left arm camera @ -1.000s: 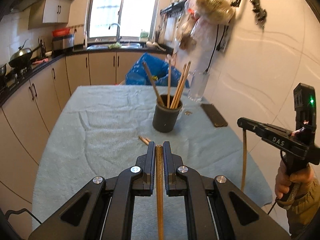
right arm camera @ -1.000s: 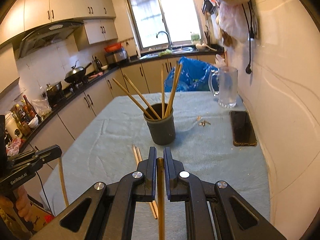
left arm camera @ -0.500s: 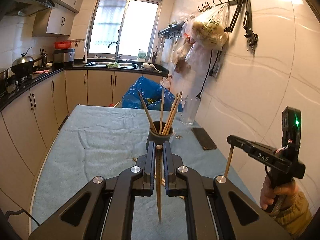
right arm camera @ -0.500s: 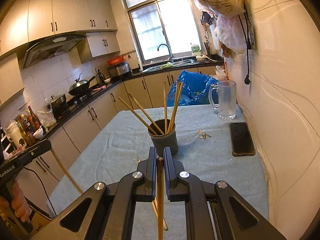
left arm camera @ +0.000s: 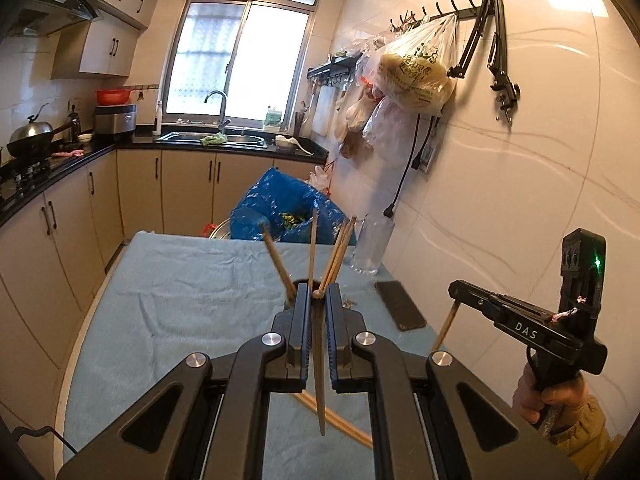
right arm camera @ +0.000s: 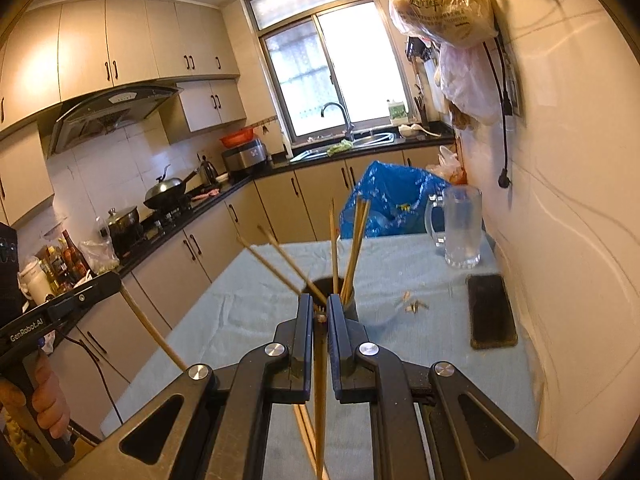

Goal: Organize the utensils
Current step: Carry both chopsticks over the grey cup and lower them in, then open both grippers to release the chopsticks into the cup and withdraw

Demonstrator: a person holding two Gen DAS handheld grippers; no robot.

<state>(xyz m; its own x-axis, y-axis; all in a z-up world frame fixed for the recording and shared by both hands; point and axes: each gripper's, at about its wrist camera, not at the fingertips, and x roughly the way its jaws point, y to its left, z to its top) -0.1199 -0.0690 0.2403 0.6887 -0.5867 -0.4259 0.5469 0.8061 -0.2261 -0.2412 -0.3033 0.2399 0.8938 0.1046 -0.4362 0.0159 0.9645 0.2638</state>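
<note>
Both chopsticks were lifted clear of the tabletop [left arm camera: 168, 280] over the last second. The left hand-held gripper [left arm camera: 319, 300] was clamped narrow on a chopstick [left arm camera: 319, 380], hanging tip-down just in front of the holder cup [right arm camera: 351, 300]. The right hand-held gripper [right arm camera: 320, 312] was likewise pinched on its own chopstick [right arm camera: 320, 400].

Versus a second earlier: the cup was seen further ahead with the sticks low over the cloth; now both were raised, close to the cup rim. Drop-in judged next. Two loose chopsticks [left arm camera: 340, 420] were left on the cloth, nearer than the cup.
</note>
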